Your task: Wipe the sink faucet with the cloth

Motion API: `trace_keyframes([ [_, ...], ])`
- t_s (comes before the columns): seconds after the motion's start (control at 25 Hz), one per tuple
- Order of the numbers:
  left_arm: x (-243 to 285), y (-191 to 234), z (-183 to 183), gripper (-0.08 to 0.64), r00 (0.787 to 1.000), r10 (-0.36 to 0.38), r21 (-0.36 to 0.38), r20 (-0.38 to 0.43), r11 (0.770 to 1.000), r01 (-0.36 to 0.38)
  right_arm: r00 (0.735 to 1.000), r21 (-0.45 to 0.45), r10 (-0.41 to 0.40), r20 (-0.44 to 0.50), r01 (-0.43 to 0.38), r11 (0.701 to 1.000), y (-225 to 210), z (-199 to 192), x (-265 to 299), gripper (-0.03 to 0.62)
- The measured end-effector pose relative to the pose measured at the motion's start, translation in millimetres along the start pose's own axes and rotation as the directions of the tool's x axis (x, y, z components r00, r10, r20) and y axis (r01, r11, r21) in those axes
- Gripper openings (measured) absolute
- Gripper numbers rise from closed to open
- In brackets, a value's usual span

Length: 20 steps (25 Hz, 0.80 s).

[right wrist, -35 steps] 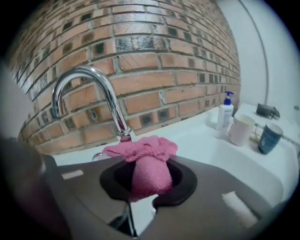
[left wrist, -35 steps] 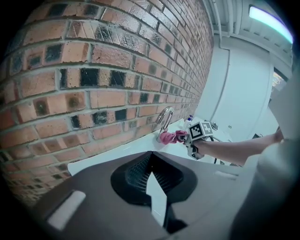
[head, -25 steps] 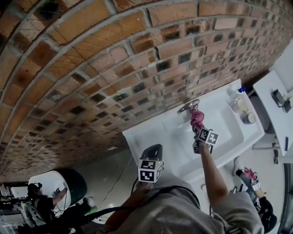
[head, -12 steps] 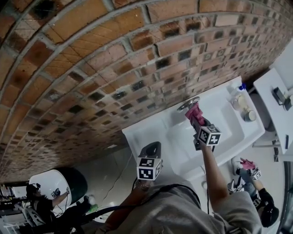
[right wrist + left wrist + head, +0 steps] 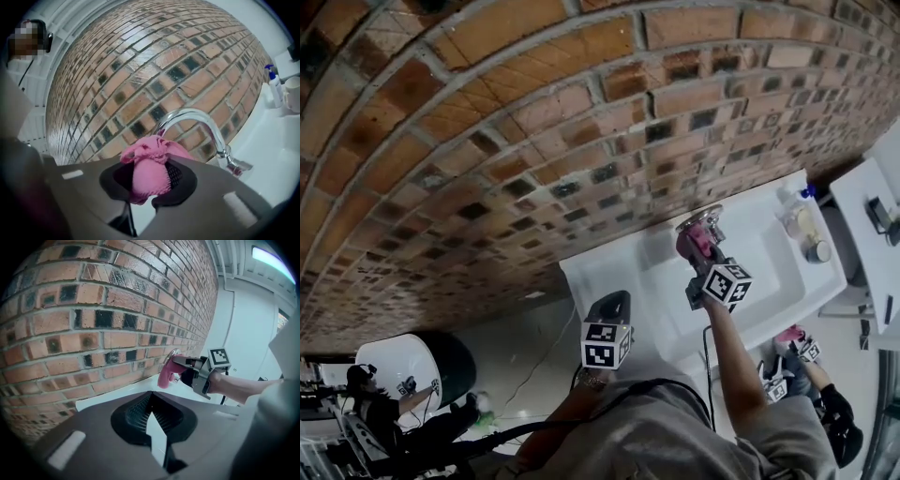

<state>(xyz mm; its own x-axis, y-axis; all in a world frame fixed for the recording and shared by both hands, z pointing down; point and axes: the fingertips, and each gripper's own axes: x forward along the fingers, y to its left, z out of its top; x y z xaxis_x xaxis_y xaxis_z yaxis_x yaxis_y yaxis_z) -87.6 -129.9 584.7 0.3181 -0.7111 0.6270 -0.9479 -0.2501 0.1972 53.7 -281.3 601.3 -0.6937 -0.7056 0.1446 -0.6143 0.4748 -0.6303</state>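
A chrome faucet [image 5: 699,217] curves over the white sink [image 5: 769,281] against the brick wall. My right gripper [image 5: 697,246] is shut on a bunched pink cloth [image 5: 694,236], which sits right at the spout. In the right gripper view the cloth [image 5: 154,150] bulges out of the jaws just below the faucet's arch [image 5: 197,116]. My left gripper [image 5: 609,314] hangs back from the sink's left end, shut and holding nothing. The left gripper view shows its jaws [image 5: 150,401] closed, with the cloth [image 5: 165,376] and faucet [image 5: 172,352] beyond.
A soap bottle [image 5: 789,200] and a small jar [image 5: 814,250] stand at the sink's right end. The brick wall [image 5: 534,141] rises directly behind the faucet. A white counter [image 5: 874,220] lies further right. Other people are at the lower left [image 5: 394,398] and lower right [image 5: 811,384].
My right gripper has shifted the pink cloth a little along the faucet spout, closer to its arch. The left gripper has held its place.
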Motion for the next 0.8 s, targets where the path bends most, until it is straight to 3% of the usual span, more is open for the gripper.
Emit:
trace_keyframes([
  [0.08,2,-4,-1,0.015,1.000,-0.009,-0.002,-0.003,1.000,0.009,0.990,-0.051,0.102,-0.098,-0.108,0.993,26,-23,7,0.078],
  [0.16,3,-13,0,0.015,1.000,-0.029,0.008,-0.002,1.000,0.029,0.963,-0.197,0.189,-0.191,-0.226,0.954,61,-38,14,0.078],
  [0.2,3,-18,2,0.015,0.999,-0.039,0.016,0.000,0.999,0.039,0.963,-0.291,0.186,-0.194,-0.237,0.927,71,-33,17,0.078],
  [0.24,3,-22,4,0.015,0.999,-0.047,0.023,0.003,0.999,0.047,0.974,-0.376,0.155,-0.163,-0.207,0.903,75,-19,21,0.078],
  [0.32,1,-26,6,0.015,0.999,-0.052,0.033,0.008,0.998,0.052,0.998,-0.513,0.015,-0.055,-0.041,0.858,56,24,25,0.078],
  [0.4,-1,-25,5,0.015,0.999,-0.046,0.036,0.007,0.998,0.046,0.985,-0.621,-0.168,0.025,0.147,0.770,16,64,24,0.078],
  [0.44,-3,-23,3,0.015,0.999,-0.041,0.034,0.006,0.999,0.040,0.974,-0.637,-0.223,0.044,0.200,0.745,-4,78,20,0.078],
  [0.56,-4,-14,0,0.015,1.000,-0.020,0.021,0.002,1.000,0.020,0.960,-0.575,-0.270,0.071,0.260,0.775,-48,104,5,0.083],
  [0.64,-3,-9,1,0.015,1.000,-0.012,0.013,0.003,1.000,0.012,0.927,-0.577,-0.370,0.057,0.333,0.746,-86,104,-5,0.080],
  [0.68,-2,-9,2,0.015,1.000,-0.012,0.011,0.005,1.000,0.012,0.910,-0.567,-0.415,0.016,0.350,0.746,-109,94,-9,0.080],
  [0.8,-1,-15,2,0.015,1.000,-0.023,0.012,0.000,1.000,0.023,0.890,-0.454,-0.433,-0.146,0.328,0.828,-154,43,-15,0.080],
])
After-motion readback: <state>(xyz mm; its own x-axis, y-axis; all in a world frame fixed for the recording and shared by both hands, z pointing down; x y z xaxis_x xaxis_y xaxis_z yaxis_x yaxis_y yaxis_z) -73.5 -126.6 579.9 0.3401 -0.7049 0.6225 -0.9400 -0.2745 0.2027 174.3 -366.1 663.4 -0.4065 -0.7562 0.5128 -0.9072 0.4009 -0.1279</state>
